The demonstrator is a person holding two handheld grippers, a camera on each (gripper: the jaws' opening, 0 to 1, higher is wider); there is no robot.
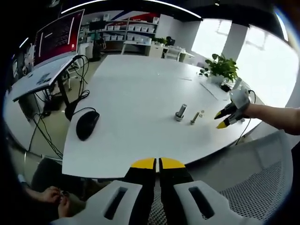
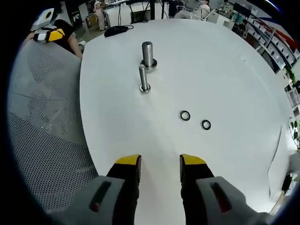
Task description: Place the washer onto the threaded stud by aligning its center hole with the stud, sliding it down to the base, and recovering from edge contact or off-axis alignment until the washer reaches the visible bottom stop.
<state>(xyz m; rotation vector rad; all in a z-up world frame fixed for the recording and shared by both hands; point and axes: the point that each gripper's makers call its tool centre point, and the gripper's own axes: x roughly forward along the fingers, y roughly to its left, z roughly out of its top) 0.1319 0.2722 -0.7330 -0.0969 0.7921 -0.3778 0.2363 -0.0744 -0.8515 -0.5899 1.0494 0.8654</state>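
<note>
Right gripper: jaws parted with bare tabletop showing between the yellow tips, nothing held, hovering over the near part of the white table. Just ahead and slightly right of the tips, two small dark washers lying flat, side by side and apart from each other, the second washer further right. Further ahead, slightly left of the jaw line, a thin threaded stud standing upright on its base. Directly beyond it, close but apart, a thicker threaded stud, also upright. Neither stud carrying a washer. At the far table edge, a black mouse; to the left, a grey mesh chair.

Left gripper: yellow tips pressed together with only a thin seam between, nothing gripped, hanging off the near table edge. Well ahead and to the right, both studs upright on the table, the thick one left of the thin one, with the washers just past them, too small to make out clearly. Beyond these, to the right, the right gripper entering with tips apart. Ahead-left, the mouse with its cable; far right, a potted plant.
</note>
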